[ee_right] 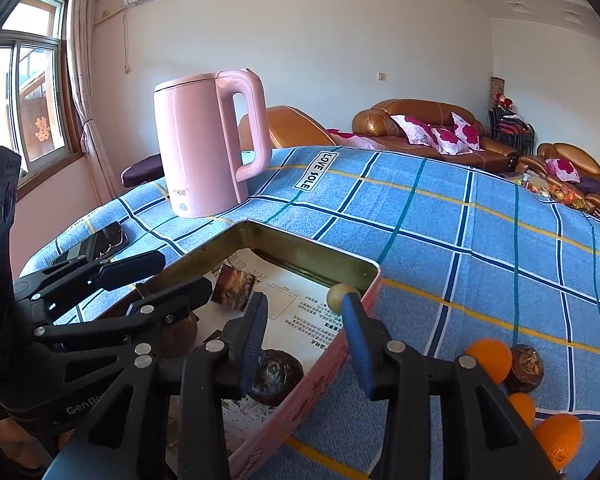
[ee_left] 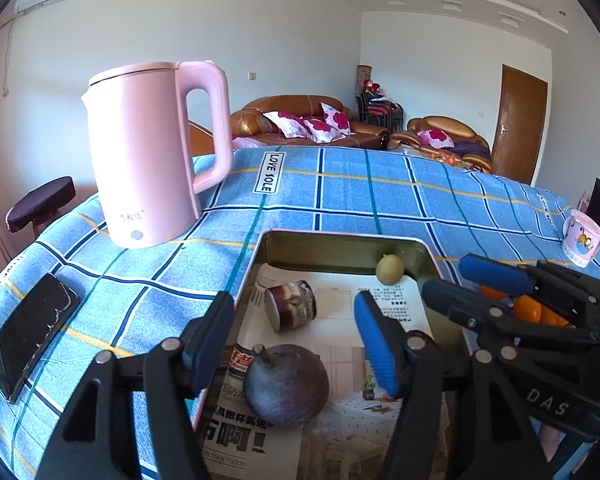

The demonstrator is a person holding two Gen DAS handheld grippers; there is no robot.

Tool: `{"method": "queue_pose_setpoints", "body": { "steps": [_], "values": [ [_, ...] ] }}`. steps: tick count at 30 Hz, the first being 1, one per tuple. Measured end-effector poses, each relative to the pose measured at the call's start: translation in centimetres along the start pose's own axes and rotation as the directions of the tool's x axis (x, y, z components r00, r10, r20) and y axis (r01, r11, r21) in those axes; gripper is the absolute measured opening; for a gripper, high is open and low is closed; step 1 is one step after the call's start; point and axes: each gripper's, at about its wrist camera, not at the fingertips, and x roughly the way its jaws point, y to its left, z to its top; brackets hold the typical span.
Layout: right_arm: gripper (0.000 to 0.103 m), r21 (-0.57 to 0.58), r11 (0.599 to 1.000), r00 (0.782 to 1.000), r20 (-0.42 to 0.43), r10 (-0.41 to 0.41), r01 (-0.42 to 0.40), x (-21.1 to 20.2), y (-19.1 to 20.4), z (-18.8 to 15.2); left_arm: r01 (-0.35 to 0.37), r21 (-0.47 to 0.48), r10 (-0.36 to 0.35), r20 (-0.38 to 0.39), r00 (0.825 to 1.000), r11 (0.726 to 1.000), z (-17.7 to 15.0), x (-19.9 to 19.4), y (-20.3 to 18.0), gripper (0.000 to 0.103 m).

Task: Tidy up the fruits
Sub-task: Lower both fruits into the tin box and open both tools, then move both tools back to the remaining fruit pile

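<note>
A pink tin box (ee_left: 342, 237) (ee_right: 320, 376) lined with newspaper lies on the blue checked cloth. A dark purple round fruit (ee_left: 286, 384) rests in it between the fingers of my left gripper (ee_left: 294, 300) (ee_right: 186, 272), which is open; neither pad touches the fruit. My right gripper (ee_right: 304, 298) (ee_left: 446, 274) is open over the box's right wall, nothing between its pads. Below it lies a dark brown fruit (ee_right: 276, 376). A small yellow-green fruit (ee_left: 390, 269) (ee_right: 336, 294) sits in the far right corner. Oranges (ee_right: 490, 358) (ee_left: 528, 308) and a brown fruit (ee_right: 526, 366) lie on the cloth to the right.
A small patterned cup (ee_left: 290, 306) (ee_right: 234, 288) lies on its side in the box. A pink kettle (ee_left: 148, 152) (ee_right: 204, 144) stands at the far left, a black phone (ee_left: 28, 340) near the left edge, a mug (ee_left: 582, 238) at the right edge. Sofas stand beyond the table.
</note>
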Motion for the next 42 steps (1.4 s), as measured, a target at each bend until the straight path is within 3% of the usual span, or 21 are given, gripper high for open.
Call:
{"method": "queue_pose_setpoints", "body": {
  "steps": [4, 10, 14, 25, 39, 42],
  "values": [
    [0.060, 0.016, 1.000, 1.000, 0.014, -0.017, 0.016, -1.3, -0.7, -0.3, 0.013, -0.020, -0.013, 0.034, 0.999, 1.000, 0.1, -1.1, 0.0, 0.083],
    [0.061, 0.011, 0.997, 0.997, 0.014, -0.072, 0.071, -4.0, -1.5, -1.7, 0.059, -0.013, -0.058, 0.082, 0.995, 0.998, -0.1, -3.0, -1.8, 0.092],
    [0.061, 0.032, 0.990, 0.991, 0.023, -0.135, 0.134, -7.0, -3.3, -3.4, 0.118, 0.006, -0.118, 0.087, 0.989, 0.993, -0.4, -3.8, -4.0, 0.092],
    [0.062, 0.184, 0.912, 0.930, -0.046, -0.365, 0.367, -12.5, -11.6, -8.0, 0.207, 0.106, -0.211, 0.029, 0.977, 0.973, -1.7, -3.6, -10.7, 0.092],
    [0.061, 0.255, 0.922, 0.951, -0.180, -0.252, 0.293, -10.3, -13.6, -9.2, 0.239, 0.130, -0.238, -0.026, 0.971, 0.962, -3.0, -2.8, -12.6, 0.092],
    [0.056, 0.272, 0.928, 0.957, -0.210, -0.200, 0.254, -9.5, -13.8, -9.3, 0.245, 0.137, -0.244, -0.029, 0.969, 0.960, -3.1, -2.8, -12.9, 0.092]
  ]
}}
